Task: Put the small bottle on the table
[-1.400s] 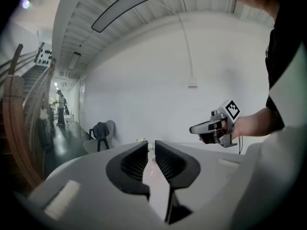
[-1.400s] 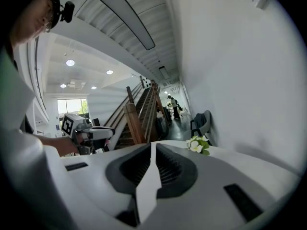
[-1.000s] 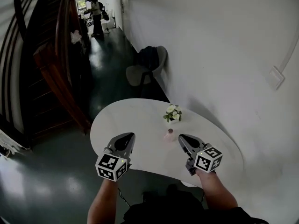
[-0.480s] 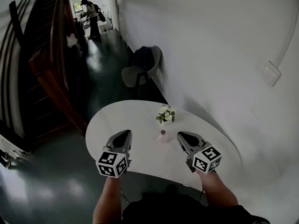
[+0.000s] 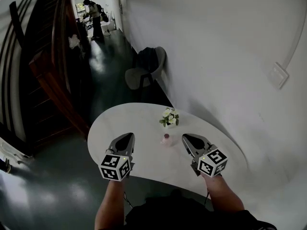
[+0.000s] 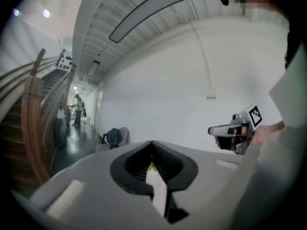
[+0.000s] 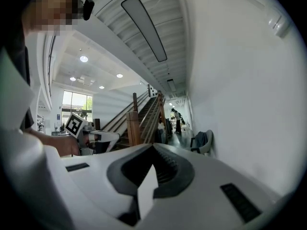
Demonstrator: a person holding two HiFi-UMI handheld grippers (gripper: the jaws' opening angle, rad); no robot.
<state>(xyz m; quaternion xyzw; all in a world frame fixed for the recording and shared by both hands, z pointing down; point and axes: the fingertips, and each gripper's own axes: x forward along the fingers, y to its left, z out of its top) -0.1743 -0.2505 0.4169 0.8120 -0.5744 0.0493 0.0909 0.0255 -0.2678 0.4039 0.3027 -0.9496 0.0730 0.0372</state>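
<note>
A small pink bottle [image 5: 166, 138] stands upright on the round white table [image 5: 144, 119], just in front of a little pot of white flowers [image 5: 168, 117]. My left gripper [image 5: 129, 135] hovers over the table to the bottle's left, shut and empty. My right gripper [image 5: 186, 137] hovers to the bottle's right, also shut with nothing in it. Neither touches the bottle. In the left gripper view my own jaws [image 6: 152, 143] meet tip to tip, and the right gripper [image 6: 230, 131] shows beyond them. In the right gripper view the jaws [image 7: 153, 146] are likewise together.
A grey chair [image 5: 144, 68] with a dark jacket on it stands behind the table against the white wall. A wooden staircase [image 5: 48, 66] rises at the left. A person [image 5: 93, 16] stands far down the corridor. A wall box [image 5: 277, 75] sits at the right.
The head view has shifted a little, so the table and bottle sit slightly further left. Both grippers hold the same places beside the bottle.
</note>
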